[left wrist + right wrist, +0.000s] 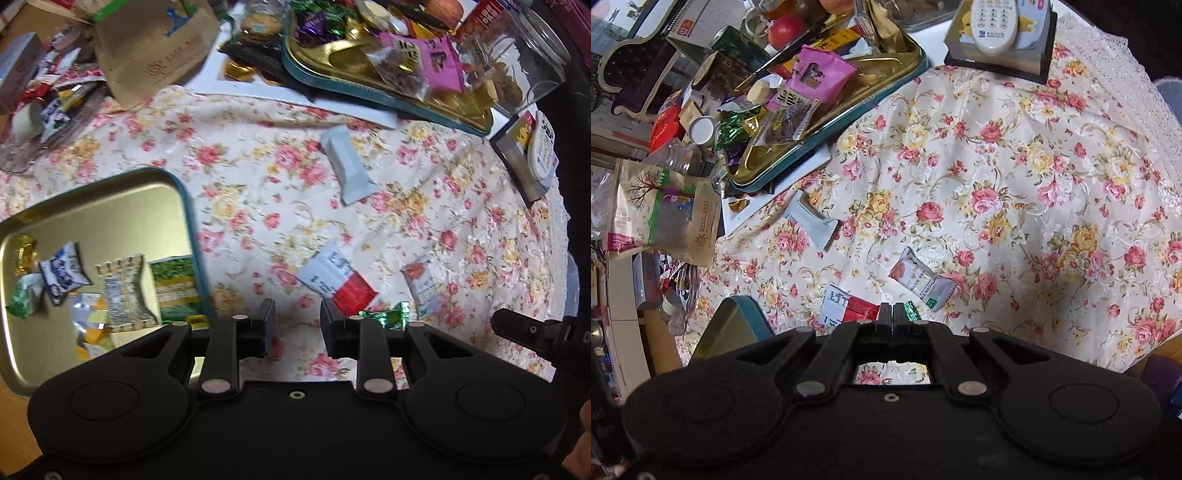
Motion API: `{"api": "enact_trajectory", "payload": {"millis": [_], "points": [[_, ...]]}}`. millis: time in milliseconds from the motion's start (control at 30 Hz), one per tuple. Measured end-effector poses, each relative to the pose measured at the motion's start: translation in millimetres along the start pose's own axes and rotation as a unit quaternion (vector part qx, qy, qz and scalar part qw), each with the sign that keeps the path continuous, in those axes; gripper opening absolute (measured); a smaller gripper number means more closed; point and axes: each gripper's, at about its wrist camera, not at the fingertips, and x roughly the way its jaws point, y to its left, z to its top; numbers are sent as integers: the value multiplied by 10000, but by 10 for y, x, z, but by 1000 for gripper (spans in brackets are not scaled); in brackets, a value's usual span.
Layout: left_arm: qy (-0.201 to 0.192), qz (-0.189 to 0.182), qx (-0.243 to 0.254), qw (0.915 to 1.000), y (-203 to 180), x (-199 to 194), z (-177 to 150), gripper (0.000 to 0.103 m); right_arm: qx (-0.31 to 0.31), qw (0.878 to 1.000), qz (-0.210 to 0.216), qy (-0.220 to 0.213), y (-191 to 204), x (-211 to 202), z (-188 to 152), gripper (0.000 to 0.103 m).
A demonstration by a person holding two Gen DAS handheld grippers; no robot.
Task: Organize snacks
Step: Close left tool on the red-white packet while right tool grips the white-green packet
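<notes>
Your left gripper (293,326) hangs over the floral desk (424,206), jaws parted with nothing between them. At nine o'clock lies a gold tin (110,206) holding several wrapped snacks. A red-and-white packet (338,280) lies just past the right jaw, a green candy (388,317) at three o'clock of it. A white bar (347,166) lies at twelve o'clock, before a crowded tray (332,79).

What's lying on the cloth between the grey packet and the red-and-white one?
Nothing: in both views only bare floral tablecloth separates the grey packet from the red-and-white packet.
</notes>
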Motion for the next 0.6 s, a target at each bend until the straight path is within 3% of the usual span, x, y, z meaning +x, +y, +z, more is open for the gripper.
{"api": "enact_trajectory", "payload": {"millis": [167,467,600], "points": [[32,77,56,9999,-182,256,30,37,58,9998,-90,-187,-33,-73,-13,17],[45,14,-544,9985,-346,572,94,37,0,9993,-143,-340,-38,-161,-64,17],[-40,331,-602,9976,-467,681,98,37,-184,9987,-165,-438,5,-208,-103,17]]}}
